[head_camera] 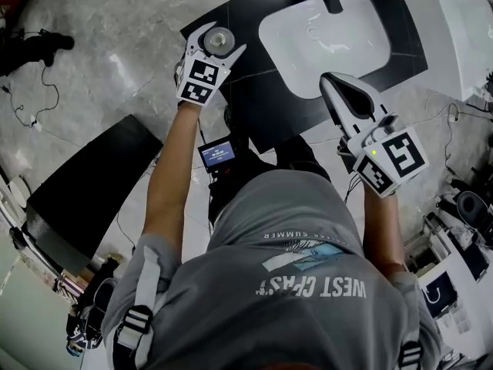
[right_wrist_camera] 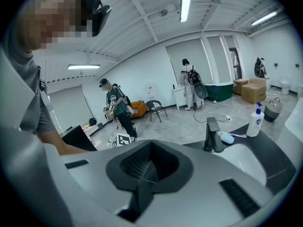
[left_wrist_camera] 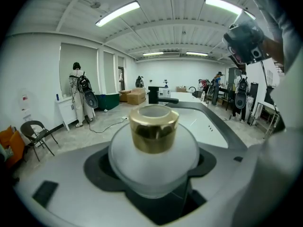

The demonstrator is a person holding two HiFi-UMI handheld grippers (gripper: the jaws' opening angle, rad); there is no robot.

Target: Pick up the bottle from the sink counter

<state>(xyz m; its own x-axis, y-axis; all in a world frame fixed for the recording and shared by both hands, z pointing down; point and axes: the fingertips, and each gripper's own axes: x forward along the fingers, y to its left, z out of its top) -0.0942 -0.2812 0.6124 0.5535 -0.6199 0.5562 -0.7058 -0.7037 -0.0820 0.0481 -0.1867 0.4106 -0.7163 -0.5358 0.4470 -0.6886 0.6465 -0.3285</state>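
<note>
A round frosted-white bottle [left_wrist_camera: 154,162] with a gold cap [left_wrist_camera: 154,128] sits between the jaws of my left gripper [head_camera: 216,45], which is shut on its body. In the head view the bottle's top [head_camera: 219,40] shows over the left end of the black sink counter [head_camera: 258,99], held clear of it. My right gripper [head_camera: 333,81] hangs over the counter's front edge near the white basin [head_camera: 327,33]. Its jaws are shut with nothing between them. A black faucet [right_wrist_camera: 212,135] stands behind the basin.
A white pump bottle [right_wrist_camera: 256,120] and a small white object stand at the counter's far end. A black box [head_camera: 85,183] lies on the floor at the left and a white cabinet [head_camera: 454,37] is on the right. Cables trail on the floor; people stand in the background.
</note>
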